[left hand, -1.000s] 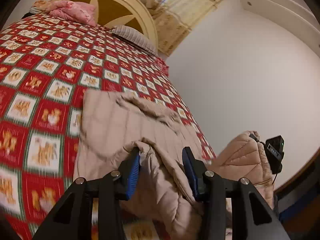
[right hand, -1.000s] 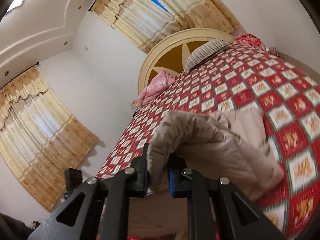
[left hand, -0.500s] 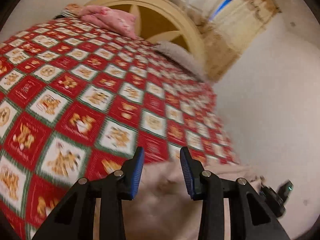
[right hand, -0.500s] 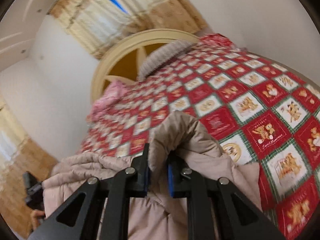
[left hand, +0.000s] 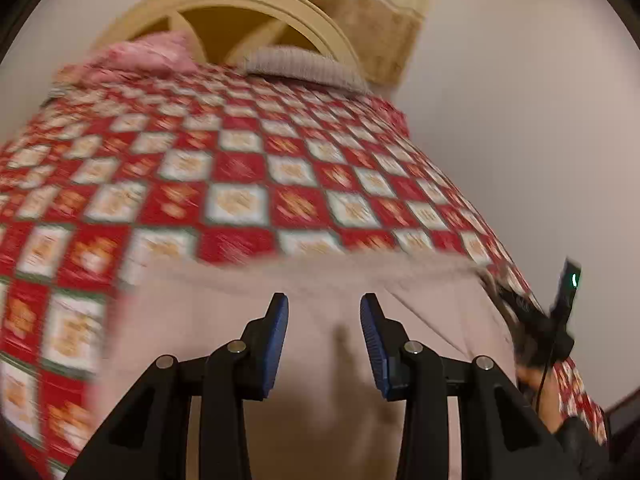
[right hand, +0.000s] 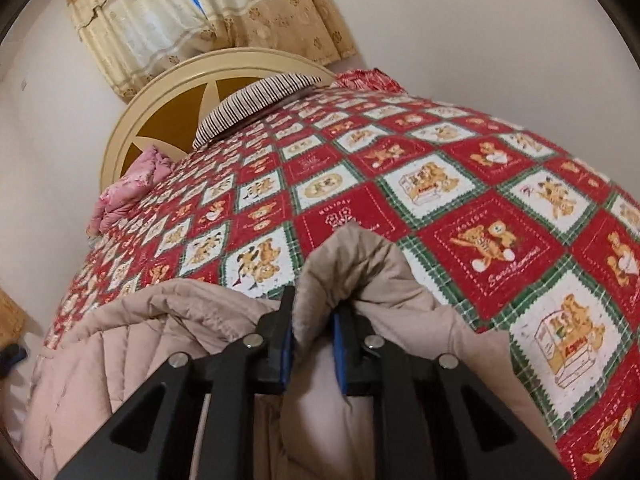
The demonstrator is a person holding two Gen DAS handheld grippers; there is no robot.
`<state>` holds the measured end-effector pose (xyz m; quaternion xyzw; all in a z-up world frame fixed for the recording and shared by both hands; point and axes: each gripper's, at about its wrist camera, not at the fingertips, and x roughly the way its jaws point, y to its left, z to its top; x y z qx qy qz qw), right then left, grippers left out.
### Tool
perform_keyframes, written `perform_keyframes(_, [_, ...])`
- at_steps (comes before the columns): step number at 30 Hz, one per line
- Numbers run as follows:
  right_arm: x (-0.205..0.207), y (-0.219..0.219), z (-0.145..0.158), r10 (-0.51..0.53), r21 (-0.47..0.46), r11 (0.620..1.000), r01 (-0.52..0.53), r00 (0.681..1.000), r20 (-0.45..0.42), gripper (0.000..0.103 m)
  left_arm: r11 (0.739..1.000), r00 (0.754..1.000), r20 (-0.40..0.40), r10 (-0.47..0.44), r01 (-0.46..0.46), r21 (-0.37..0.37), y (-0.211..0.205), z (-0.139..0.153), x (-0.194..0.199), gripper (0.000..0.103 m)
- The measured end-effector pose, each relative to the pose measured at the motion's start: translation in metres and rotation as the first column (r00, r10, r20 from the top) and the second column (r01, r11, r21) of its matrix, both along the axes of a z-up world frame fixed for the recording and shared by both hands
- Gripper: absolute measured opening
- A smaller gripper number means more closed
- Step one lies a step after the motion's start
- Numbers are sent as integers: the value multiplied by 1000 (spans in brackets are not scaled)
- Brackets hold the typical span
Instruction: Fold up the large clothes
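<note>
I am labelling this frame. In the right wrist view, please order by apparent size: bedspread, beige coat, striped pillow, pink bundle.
1. bedspread
2. beige coat, though it lies nearest the camera, which enlarges it
3. striped pillow
4. pink bundle, close to the pillow in size; this order is unsure

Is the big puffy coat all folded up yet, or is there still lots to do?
Not yet. Done so far: the beige coat lies on the bed's red quilt, partly spread flat. In hand: the right hand-held gripper pinches a raised fold of it, its jaws just easing apart. The left hand-held gripper is open above the flat part, holding nothing. Left: the coat looks bunched and rumpled, so the neat folding remains.
</note>
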<state>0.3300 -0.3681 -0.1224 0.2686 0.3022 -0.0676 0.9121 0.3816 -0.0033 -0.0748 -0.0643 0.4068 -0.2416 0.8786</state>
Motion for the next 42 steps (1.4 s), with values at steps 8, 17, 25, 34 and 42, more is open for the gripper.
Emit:
perform_keyframes(8, [-84,-3,94,81,26,996,-91,963,255,65,998,998,6,55,-55,29,-15,-54,11,39])
perform_keyframes(17, [-42,141,76,382,-196,908,-370,924,26,24,997,997,49,55,-57,53,-25,-68,19,39])
perform_keyframes(25, [-12,157,-11,289,-244,923,-298,954,-73,20,995,997,52,58,-61,76,-27,-71,21,39])
perform_keyframes(34, [-4,148,-18,289,-196,932,-304,952,-105,20,986,995,70,69,-78,146,-37,-73,21,40])
perform_keyframes(42, [-1,157,-17,269,-257,921,-292,956,-120,20,951,997,63,47,-64,303,-46,-59,3,42])
